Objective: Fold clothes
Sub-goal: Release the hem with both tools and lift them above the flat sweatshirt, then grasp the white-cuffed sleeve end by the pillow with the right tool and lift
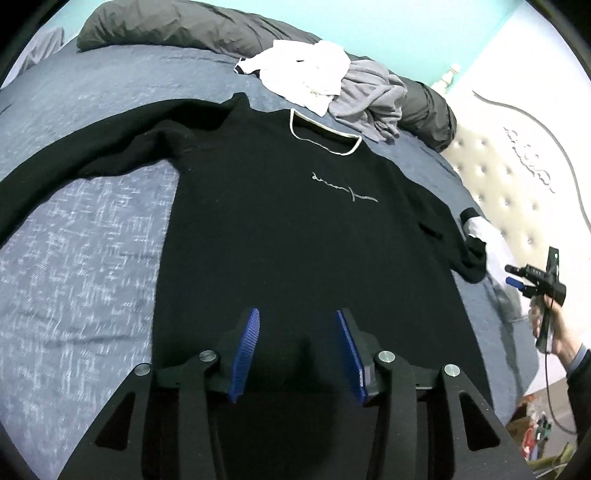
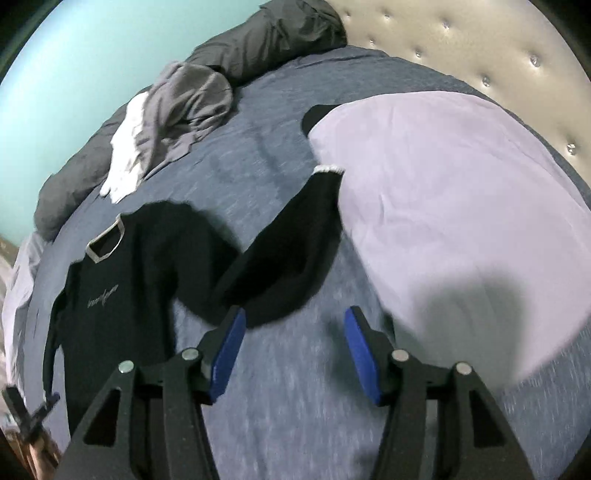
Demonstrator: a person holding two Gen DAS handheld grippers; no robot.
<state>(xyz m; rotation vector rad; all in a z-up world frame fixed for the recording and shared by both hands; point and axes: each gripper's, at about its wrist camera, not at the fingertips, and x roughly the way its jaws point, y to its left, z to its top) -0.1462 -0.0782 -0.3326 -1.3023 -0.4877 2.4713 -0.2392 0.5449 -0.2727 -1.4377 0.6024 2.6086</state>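
A black sweater with a white-trimmed collar and a script logo lies front up, spread flat on the blue bed cover. One sleeve stretches out to the left. The other sleeve bends toward a lavender pillow. My left gripper hangs open over the sweater's lower hem with nothing between its blue pads. My right gripper is open above the bare cover, just below the bent sleeve; it also shows in the left wrist view as the right gripper, off the sweater's right side.
A pile of white and grey clothes sits beyond the collar. Dark grey bedding lines the far edge by a turquoise wall. The lavender pillow lies against a tufted headboard. A person's hand holds the right gripper.
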